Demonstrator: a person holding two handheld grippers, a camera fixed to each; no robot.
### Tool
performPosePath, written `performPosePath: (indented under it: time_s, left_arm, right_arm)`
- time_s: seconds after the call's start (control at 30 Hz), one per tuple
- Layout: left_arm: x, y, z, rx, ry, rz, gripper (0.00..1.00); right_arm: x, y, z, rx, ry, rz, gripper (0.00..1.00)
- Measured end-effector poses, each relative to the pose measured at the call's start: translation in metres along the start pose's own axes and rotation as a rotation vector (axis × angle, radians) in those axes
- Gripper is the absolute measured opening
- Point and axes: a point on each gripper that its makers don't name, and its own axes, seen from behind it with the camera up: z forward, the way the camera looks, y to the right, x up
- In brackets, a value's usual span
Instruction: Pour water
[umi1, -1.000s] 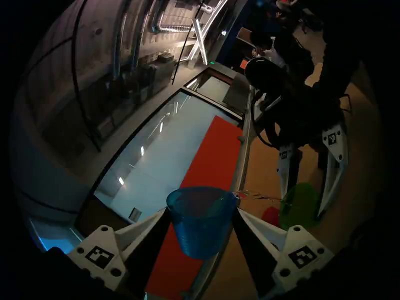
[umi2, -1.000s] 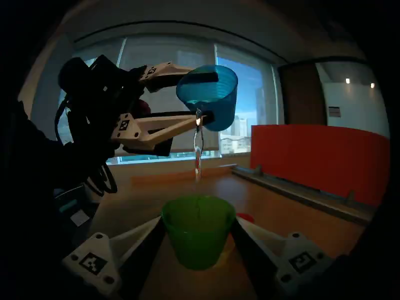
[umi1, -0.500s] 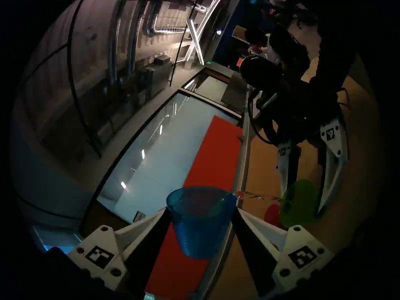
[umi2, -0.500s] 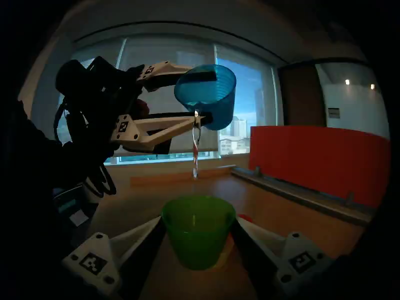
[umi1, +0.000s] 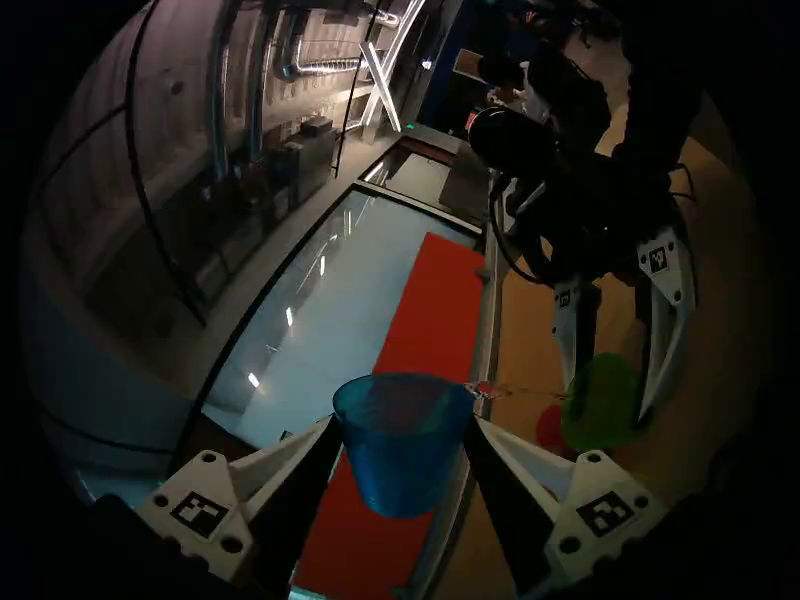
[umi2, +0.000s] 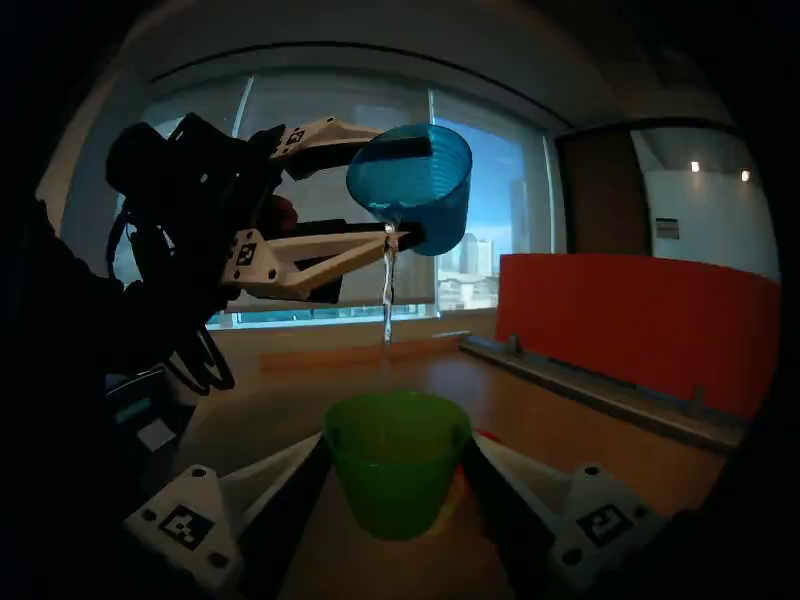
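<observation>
A wide window (umi2: 500, 190) stood far behind the green cup (umi2: 396, 475) in the right gripper view. A red partition (umi2: 640, 310) ran off to the cup's right along the wooden table (umi2: 560, 405). The left gripper view, rolled over, took in pipes and ducting (umi1: 300, 70) well beyond that cup, and the partition as a long red strip.

The right gripper (umi2: 396, 445) was clenched on the green cup, one finger pressing each side, holding it upright above the table. The left gripper (umi2: 418, 195) hung above and slightly behind the green cup. It grasped the blue cup (umi2: 415, 185) between both fingers, tipped so its mouth faced the right gripper's camera.

In the left gripper view the green cup sat beyond and to the right of the blue one, with a small red object (umi1: 548, 428) just beside it. The right gripper view caught a thin stream of water (umi2: 386, 300) falling from the blue cup's lower lip toward the green cup's open mouth. Whether it landed inside could not be told.
</observation>
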Motion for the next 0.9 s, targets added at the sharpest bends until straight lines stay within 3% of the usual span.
performPosePath:
  time_s: [0.9]
  left_arm:
    - [0.0045, -0.0023, 0.0011, 0.005, 0.0, 0.104, 0.85]
  right_arm:
    - [0.0, 0.0006, -0.0021, -0.003, 0.006, -0.005, 0.9]
